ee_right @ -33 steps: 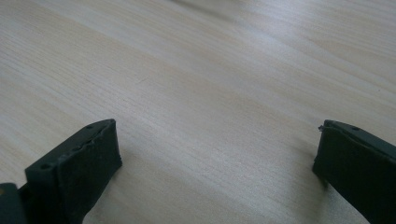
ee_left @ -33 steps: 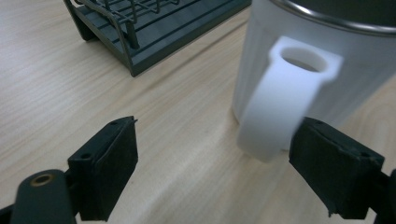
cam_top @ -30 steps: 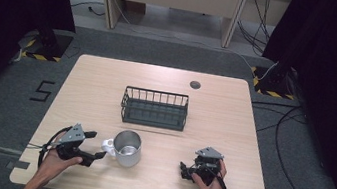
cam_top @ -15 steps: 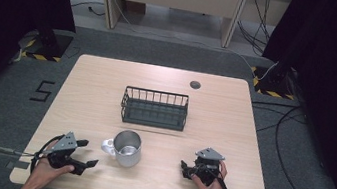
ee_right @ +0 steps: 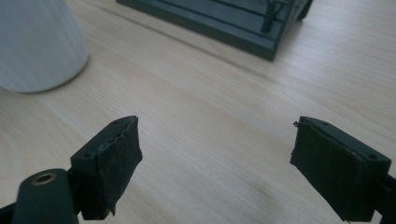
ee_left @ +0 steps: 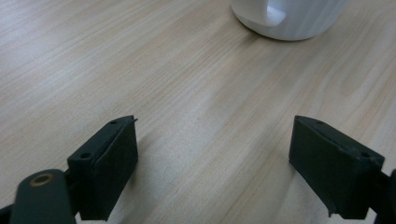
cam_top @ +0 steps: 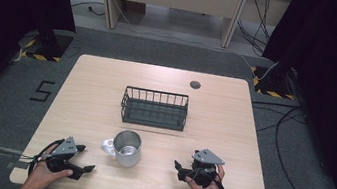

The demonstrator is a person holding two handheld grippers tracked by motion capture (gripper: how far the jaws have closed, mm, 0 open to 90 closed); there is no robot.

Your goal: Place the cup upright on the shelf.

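Note:
A white mug (cam_top: 125,148) with a metal-looking inside stands upright on the wooden table (cam_top: 91,93), its handle turned to the left. Behind it sits a dark wire basket (cam_top: 155,107). My left gripper (cam_top: 87,158) rests near the front left corner, open, its jaws spread wide over bare wood, short of the mug (ee_left: 289,18). My right gripper (cam_top: 178,170) lies near the front right, open too, aimed left toward the mug (ee_right: 35,44) with the basket (ee_right: 233,21) beyond.
A small dark round disc (cam_top: 195,84) is set into the table near its far edge. Cables trail from both grippers off the front edge. Grey carpet with cables and taped marks surrounds the table.
My left gripper has drawn back from the mug's handle toward the front left corner and now lies apart from it. The right gripper has stayed put.

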